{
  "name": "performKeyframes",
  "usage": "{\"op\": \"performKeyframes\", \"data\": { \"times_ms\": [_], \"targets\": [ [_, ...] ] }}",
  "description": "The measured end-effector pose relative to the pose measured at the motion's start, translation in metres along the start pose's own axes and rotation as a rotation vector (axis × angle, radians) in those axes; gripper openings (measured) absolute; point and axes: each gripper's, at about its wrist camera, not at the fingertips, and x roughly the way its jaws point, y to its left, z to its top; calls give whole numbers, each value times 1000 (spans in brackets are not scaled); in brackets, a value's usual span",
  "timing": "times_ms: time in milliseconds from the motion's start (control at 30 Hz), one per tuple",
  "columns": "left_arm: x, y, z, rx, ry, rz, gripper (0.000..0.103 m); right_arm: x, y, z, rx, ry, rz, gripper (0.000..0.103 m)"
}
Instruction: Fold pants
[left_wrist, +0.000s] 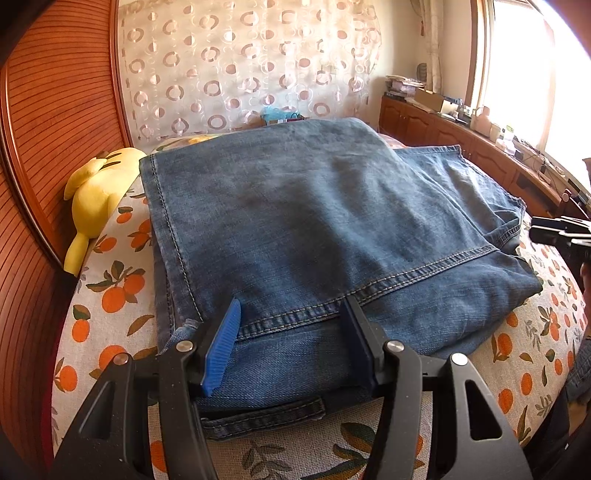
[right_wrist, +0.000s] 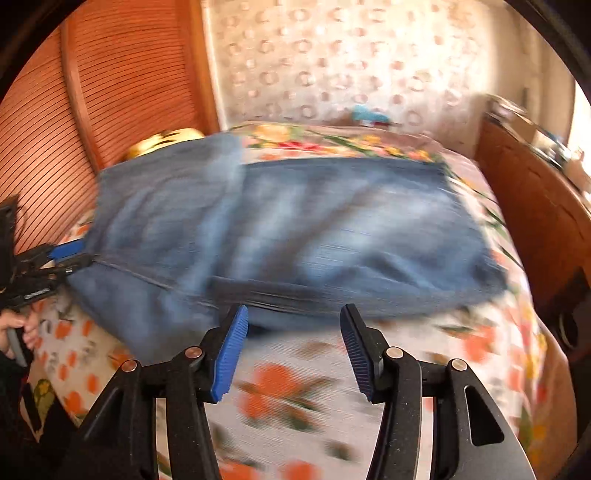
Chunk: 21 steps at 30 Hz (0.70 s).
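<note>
Blue jeans (left_wrist: 295, 206) lie folded in a thick rectangle on the orange-print bed sheet (left_wrist: 110, 314). My left gripper (left_wrist: 291, 332) rests on their near edge. Its blue pads (left_wrist: 221, 347) stand wide apart, and the stitched hem runs flat between them, not pinched. The right wrist view is blurred. There the jeans (right_wrist: 295, 229) fill the middle, and my right gripper (right_wrist: 295, 347) hovers open over bare sheet just short of their near edge, with nothing between its fingers. The left gripper (right_wrist: 62, 258) shows at the jeans' left corner. The right gripper (left_wrist: 533, 227) peeks in beside the jeans' right side.
A yellow plush toy (left_wrist: 96, 192) lies against the ribbed wooden headboard (left_wrist: 55, 110) left of the jeans. A low wooden cabinet (left_wrist: 443, 129) with clutter on top runs along the bed's right side under the window. A hand (right_wrist: 14, 325) holds the left gripper's handle.
</note>
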Motion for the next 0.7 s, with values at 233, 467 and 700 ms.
{"op": "performKeyframes", "data": {
  "times_ms": [233, 467, 700],
  "targets": [
    [-1, 1, 0, 0, 0, 1, 57, -14, -93, -15, 142, 19, -142, 55],
    [0, 1, 0, 0, -1, 1, 57, -2, -131, -11, 295, 32, -67, 55],
    [-1, 1, 0, 1, -1, 0, 57, 22, -153, -1, 384, 56, -68, 55]
  ]
}}
